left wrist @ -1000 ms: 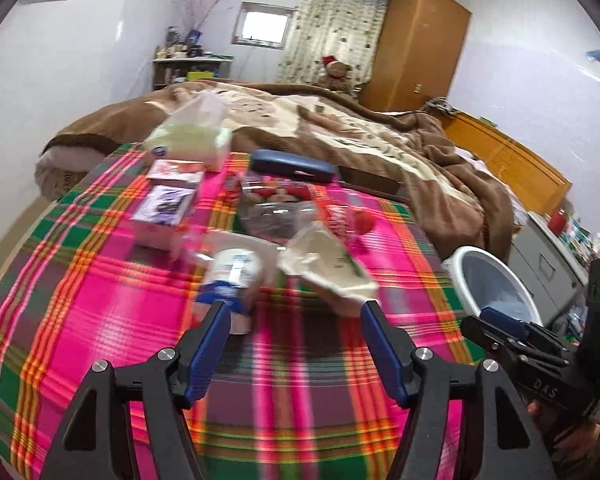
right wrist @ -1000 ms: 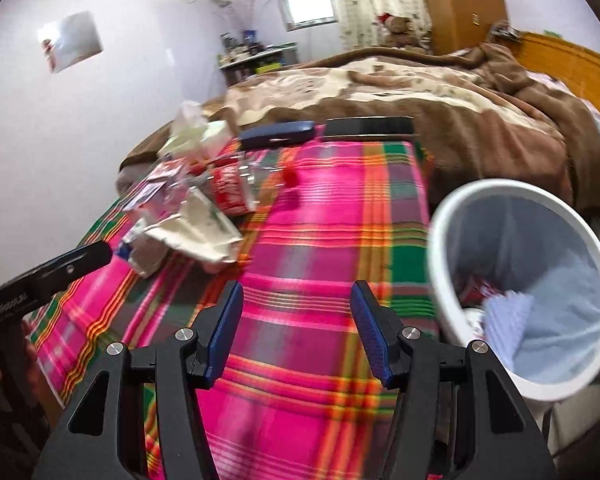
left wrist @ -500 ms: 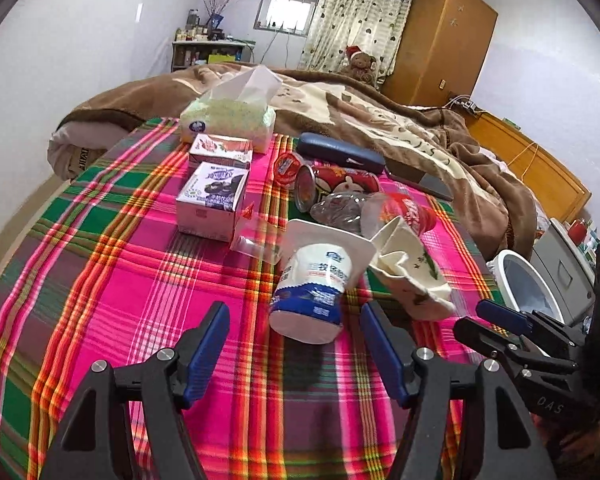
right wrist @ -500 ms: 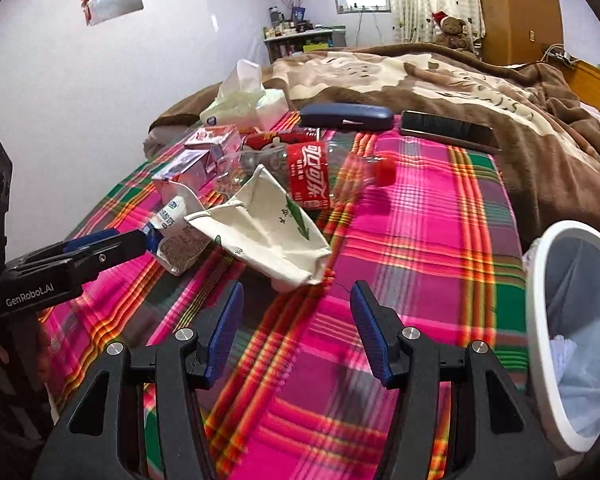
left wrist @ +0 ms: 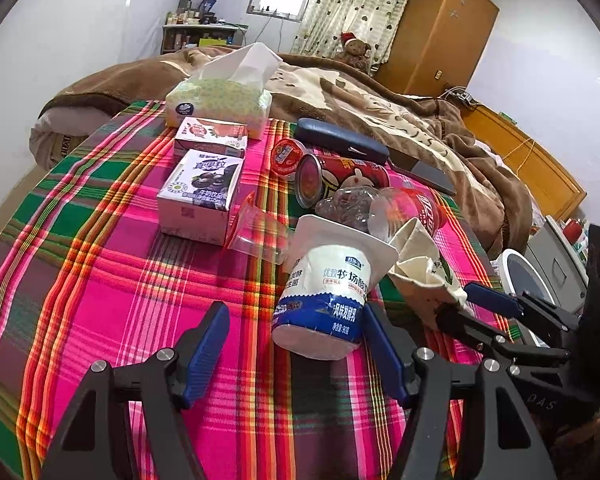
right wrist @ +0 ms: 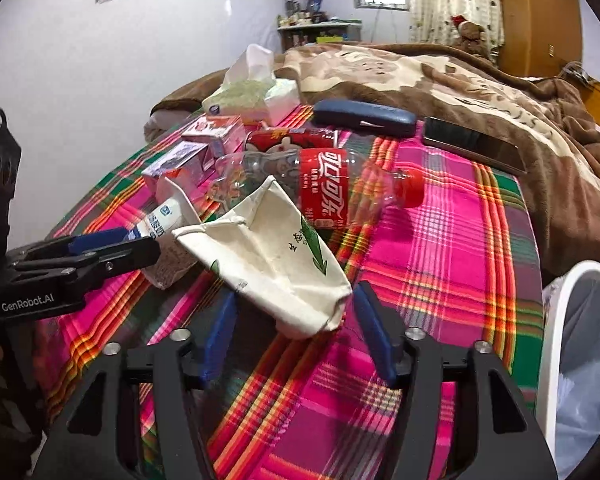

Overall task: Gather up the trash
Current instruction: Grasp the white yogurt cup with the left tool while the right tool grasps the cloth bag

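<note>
**Both tongs closed in on the trash pile, nothing gripped yet**

Change since a second ago: both views then held the litter far off and blurred; now each pair of tongs sits right at its piece. So the approach is done and the grasp is what remains.

Left tongs (left wrist: 294, 334): spread wide. The yogurt cup (left wrist: 322, 300) lies on its side on the plaid surface (left wrist: 100, 280), its base between the blue fingers, nearer the right one. No contact that I can see.

Right tongs (right wrist: 296, 326): spread as well, straddling the near end of the crumpled paper cup (right wrist: 276, 256). Pads beside it, apart from it.

Just beyond: cola bottle (right wrist: 324, 188), lying flat, touching the paper cup's far rim. Red can (left wrist: 340, 180) and two drink cartons farther left.

White bin (right wrist: 576, 364) stands off the surface's right edge, near the right tongs, already holding some litter.

Judgement: collection is at an early stage; most pieces remain out. Both cups are light and crushable, so a gentle squeeze should do.
</note>
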{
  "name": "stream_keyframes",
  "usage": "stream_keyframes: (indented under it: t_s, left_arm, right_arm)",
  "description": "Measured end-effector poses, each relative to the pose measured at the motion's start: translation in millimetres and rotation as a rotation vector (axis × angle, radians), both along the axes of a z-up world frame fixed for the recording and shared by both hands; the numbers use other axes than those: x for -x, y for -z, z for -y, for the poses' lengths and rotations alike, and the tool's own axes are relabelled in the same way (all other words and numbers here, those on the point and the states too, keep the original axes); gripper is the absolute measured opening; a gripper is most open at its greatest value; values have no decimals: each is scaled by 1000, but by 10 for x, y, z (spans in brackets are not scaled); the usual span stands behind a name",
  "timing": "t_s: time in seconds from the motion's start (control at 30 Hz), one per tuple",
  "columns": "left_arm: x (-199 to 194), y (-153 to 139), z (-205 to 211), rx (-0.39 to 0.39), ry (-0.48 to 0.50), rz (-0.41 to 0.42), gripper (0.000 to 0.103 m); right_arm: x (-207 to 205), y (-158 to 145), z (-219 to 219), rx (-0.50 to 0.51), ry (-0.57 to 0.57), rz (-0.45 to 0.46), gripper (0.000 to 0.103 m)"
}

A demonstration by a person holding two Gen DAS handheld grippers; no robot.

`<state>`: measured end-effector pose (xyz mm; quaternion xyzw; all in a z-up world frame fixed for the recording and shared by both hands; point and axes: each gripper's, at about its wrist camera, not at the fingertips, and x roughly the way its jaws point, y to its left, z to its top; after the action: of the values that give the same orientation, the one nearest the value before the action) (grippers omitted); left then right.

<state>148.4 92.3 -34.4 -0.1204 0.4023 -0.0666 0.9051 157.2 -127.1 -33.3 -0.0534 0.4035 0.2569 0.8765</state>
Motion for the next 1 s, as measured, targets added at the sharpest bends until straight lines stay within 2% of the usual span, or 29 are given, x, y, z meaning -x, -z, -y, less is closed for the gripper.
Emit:
stream_keyframes:
  t_s: [0.33,0.5,0.67,0.73,0.77,1.0]
  left_arm:
    - [-104,19,-35,-23,8,-22,68]
    - [-148,25,-38,-29,24,-26,68]
    - [-157,37,-92,1,25,-19,68]
    - [-167,58,-113,29,28,-28,64]
    - [-169,62,-119,35,30,-31,59]
    - [-112,33,-70,7,37,-20,53]
  right_arm:
    - [-139,-19,-108,9,-167,-60,64]
    - [-197,19,-122,20,-167,-68,64]
    - [-193,61,-90,-15,-149,-88,64]
    - [-188,64,-70,-40,-139,-95,60]
    - [-181,64,-68,-39,-135,-93,54]
    - [-95,55,-49,-35,-118,-73,43]
